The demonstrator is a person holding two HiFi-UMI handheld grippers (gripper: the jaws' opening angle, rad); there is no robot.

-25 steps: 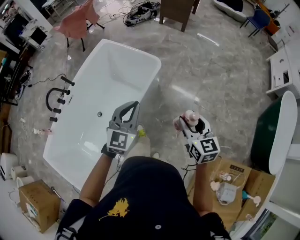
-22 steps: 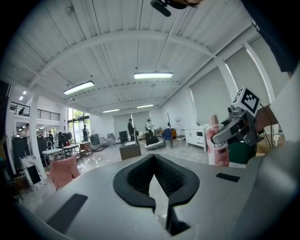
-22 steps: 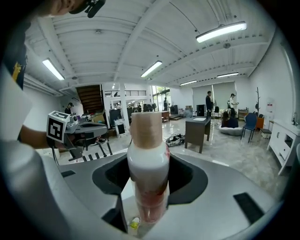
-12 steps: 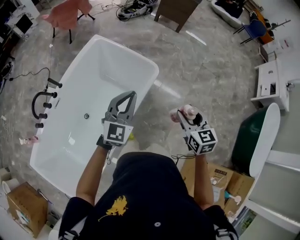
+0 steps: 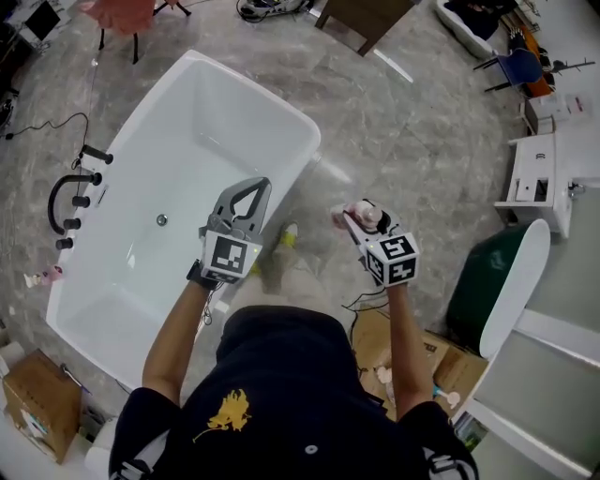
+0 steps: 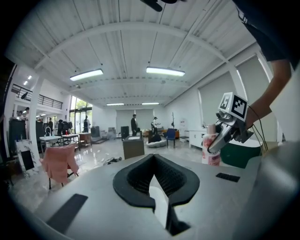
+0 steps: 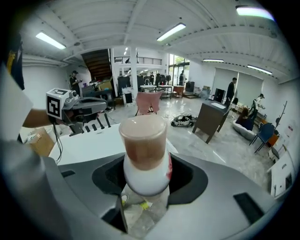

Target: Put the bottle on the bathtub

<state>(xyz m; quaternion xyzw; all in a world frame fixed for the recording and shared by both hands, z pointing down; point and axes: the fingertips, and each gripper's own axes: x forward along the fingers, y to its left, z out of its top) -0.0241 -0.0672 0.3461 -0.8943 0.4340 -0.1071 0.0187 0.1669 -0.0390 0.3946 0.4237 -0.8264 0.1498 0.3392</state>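
A white bottle (image 7: 145,159) with a pink cap sits between the jaws of my right gripper (image 7: 146,187), which is shut on it. In the head view that bottle (image 5: 367,217) is held upright over the marble floor, right of the white bathtub (image 5: 281,112). The left gripper view shows the same bottle (image 6: 212,147) off to the right. My left gripper (image 5: 248,194) hovers above the tub's near right rim, its jaws closed together with nothing between them (image 6: 154,161).
A black floor-standing faucet (image 5: 70,197) stands at the tub's left side. Cardboard boxes (image 5: 436,361) lie near my feet on the right, another box (image 5: 33,412) at the lower left. A dark green tub (image 5: 487,281) sits at the right, a pink chair (image 5: 122,14) beyond the bathtub.
The view has shifted so the bathtub sits closer under my hands. Both grippers have drifted slightly left and up; the bottle stays held in the right one.
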